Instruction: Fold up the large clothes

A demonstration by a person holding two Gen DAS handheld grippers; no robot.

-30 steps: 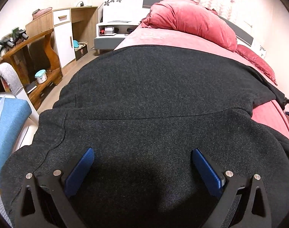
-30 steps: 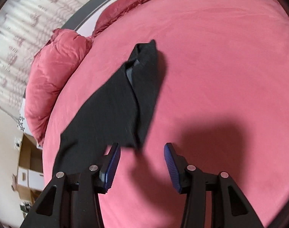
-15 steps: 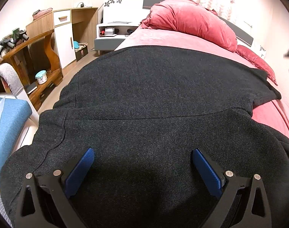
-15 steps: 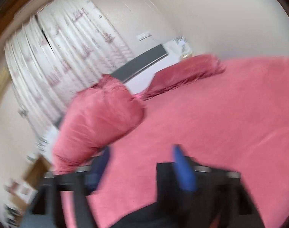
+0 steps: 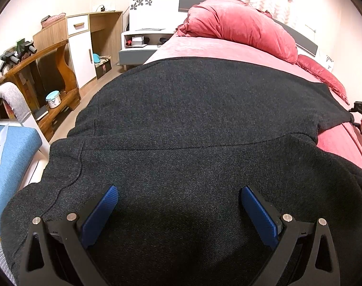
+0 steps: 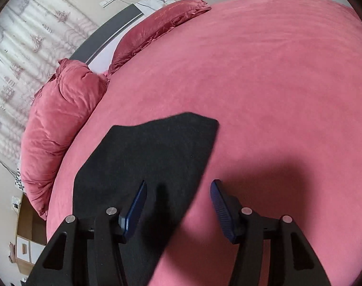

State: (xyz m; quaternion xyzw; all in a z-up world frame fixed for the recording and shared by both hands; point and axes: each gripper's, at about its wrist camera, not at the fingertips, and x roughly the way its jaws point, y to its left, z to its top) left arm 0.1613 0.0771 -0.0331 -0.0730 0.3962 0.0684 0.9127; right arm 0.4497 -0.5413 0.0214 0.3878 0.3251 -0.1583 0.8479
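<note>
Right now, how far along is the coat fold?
Early. The black coat lies spread flat on the pink bed, one layer folded over. Left gripper and right gripper hover open, holding nothing. The remaining folds are left.

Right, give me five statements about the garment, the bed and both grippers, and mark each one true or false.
1. The black garment lies spread over the pink bed. True.
2. The left gripper is clamped on a fold of the garment. False: its jaws stand wide apart above the fabric, gripping nothing.
3. The right gripper is open over an end of the garment that lies flat on the bed. True.
4. The bedding is blue. False: the bed and the rolled quilt are pink-red; the blue thing is a seat beside the bed.
5. A red pillow lies near the headboard. True.
</note>
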